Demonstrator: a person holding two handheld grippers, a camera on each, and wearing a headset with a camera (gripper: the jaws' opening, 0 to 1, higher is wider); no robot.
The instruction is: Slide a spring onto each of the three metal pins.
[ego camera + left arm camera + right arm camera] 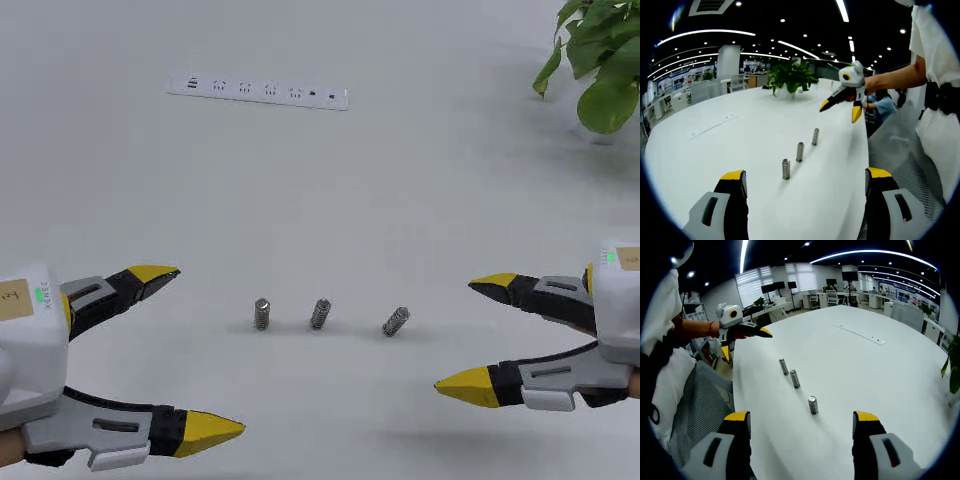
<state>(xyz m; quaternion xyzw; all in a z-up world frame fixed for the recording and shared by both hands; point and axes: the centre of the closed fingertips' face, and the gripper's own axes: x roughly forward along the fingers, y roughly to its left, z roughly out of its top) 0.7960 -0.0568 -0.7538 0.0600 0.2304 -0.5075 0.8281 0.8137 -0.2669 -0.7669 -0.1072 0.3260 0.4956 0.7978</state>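
Landmark = middle spring (320,313), centre of the row on the white table (420,200).

- left gripper (205,350): well left of the middle spring and nearer the person. Jaws wide apart, nothing between them, touching nothing.
- left spring (262,314): just left of the middle spring, standing upright. Smooth cap on top, probably a pin tip poking out of the coil.
- middle spring: standing, coil over all its visible height.
- right spring (396,321): right of the middle spring with a slightly wider gap. Seems to lean right in the head view, which could be perspective.
- right gripper (455,335): well right of the middle spring, jaws spread, empty.
- power strip (257,90): far behind the middle spring, uninvolved.
- plant (600,60): far back-right of it.

Status, my read: all three posts carry coils, and there's no bare pin or loose spring lying about. Looks like three of three done, nothing left but backing away. Caveat: the pins sit mostly hidden inside the coils, so I can't confirm full seating.
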